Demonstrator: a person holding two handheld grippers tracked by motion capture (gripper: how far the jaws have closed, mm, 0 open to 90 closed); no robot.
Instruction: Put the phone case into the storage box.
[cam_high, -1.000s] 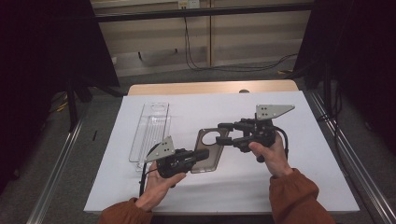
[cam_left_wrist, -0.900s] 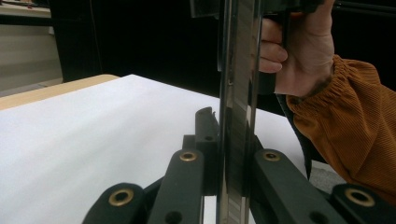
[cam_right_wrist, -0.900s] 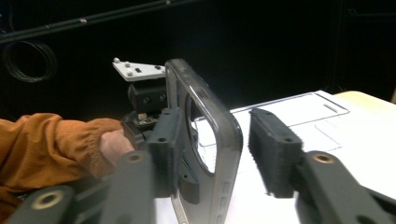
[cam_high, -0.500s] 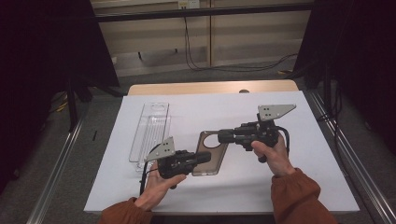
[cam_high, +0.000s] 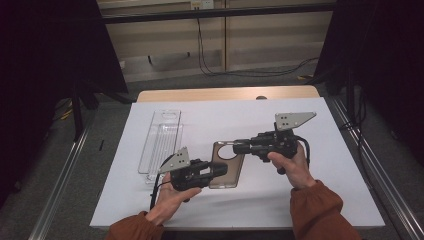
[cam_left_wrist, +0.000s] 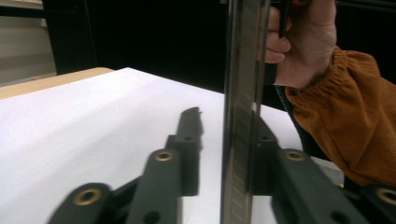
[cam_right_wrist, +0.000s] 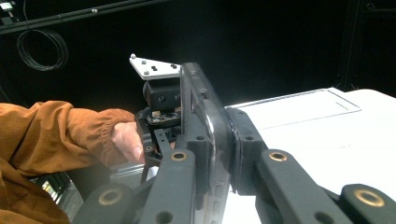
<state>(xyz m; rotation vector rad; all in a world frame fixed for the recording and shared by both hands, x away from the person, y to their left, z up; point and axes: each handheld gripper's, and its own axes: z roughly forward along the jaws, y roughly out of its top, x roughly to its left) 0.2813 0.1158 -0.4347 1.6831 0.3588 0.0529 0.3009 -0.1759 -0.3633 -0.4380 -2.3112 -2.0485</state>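
Observation:
A smoky, see-through phone case (cam_high: 227, 172) with a round hole near its far end is held above the white table between both grippers. My right gripper (cam_high: 237, 146) comes in from the right and is shut on the case's far end (cam_right_wrist: 205, 107). My left gripper (cam_high: 222, 170) reaches in from the left at the case's near part. Its jaws have just been opening. In the left gripper view the case's edge (cam_left_wrist: 240, 93) stands upright between the fingers (cam_left_wrist: 189, 135), with a gap on the left side.
A clear plastic tray (cam_high: 161, 140) lies on the white table sheet (cam_high: 320, 200), left of the grippers. A wooden table edge (cam_high: 200, 94) runs along the back. Metal rails flank the table, and dark curtains hang at both sides.
My right gripper's jaws have closed onto the case's far end. My left gripper's jaws have parted a little from the case. Both hands stay nearly in place.

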